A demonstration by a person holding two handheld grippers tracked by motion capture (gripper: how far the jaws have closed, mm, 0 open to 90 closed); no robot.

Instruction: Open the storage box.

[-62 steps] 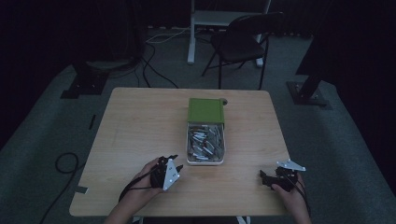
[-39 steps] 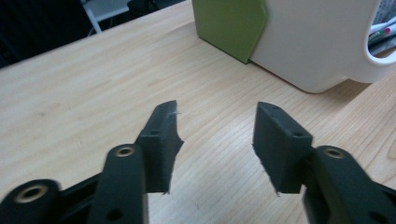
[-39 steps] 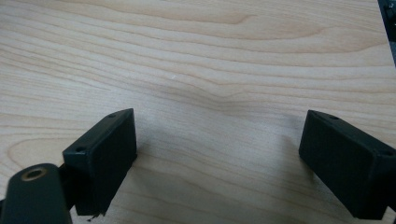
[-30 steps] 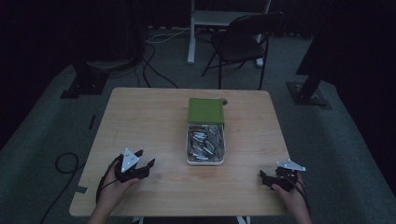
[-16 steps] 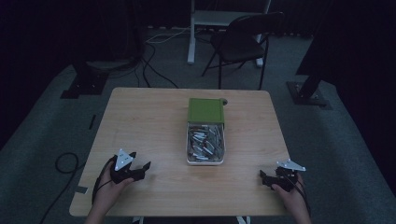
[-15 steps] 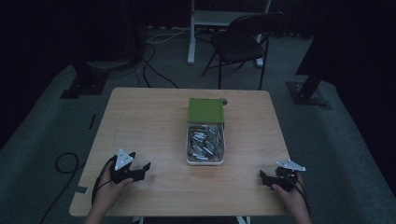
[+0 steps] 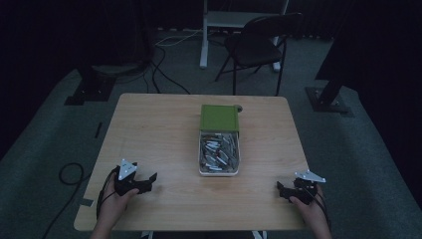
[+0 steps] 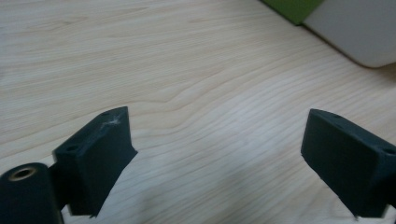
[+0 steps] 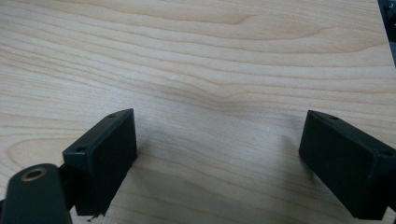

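The high view sits up above the near edge of the pale wooden desk [image 7: 164, 129], looking forward and down, far enough back to catch the whole top plus the grey carpeted floor [image 7: 45, 124] around it. The left gripper view rides low on the left hand-held gripper [image 7: 135, 183], super close to the wood, aimed across toward the white rectangular tray with a green lid [image 8: 359, 32], which the high view shares [image 7: 219, 149]. The right gripper view hugs the desk grain from the right hand-held gripper [image 7: 291, 190].

Dim high view, perhaps underexposed, soft shadows
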